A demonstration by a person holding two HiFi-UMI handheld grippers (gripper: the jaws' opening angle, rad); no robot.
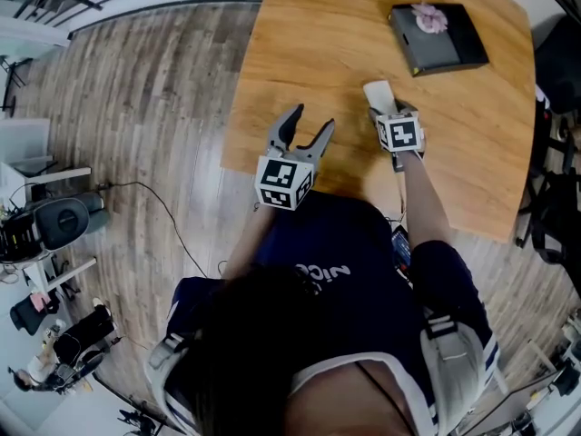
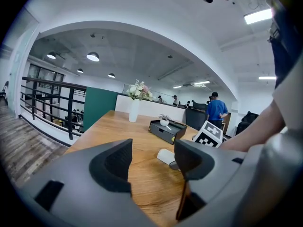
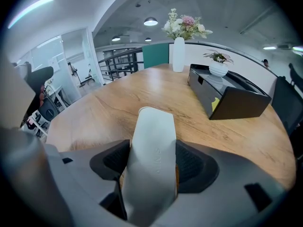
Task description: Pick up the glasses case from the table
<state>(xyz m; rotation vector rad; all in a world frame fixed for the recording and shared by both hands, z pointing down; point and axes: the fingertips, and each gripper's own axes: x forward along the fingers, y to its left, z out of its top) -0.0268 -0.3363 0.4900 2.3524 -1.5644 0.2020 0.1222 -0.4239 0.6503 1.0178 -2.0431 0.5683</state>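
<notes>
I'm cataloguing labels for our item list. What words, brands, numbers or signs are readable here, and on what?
Glasses case: faint embossed letters along it, too soft to read.
Person's dark shirt: white print, upside down, too blurred to read.
Left claw, right claw: their cubes carry black-and-white square markers, no words.
Black box: no text visible.

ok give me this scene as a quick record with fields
table: wooden, light brown
glasses case: white, on the table
right gripper: shut on the glasses case
left gripper: open, empty, over the table's near edge
black box: far side, apart from the glasses case
vase: white, flowers, far edge
</notes>
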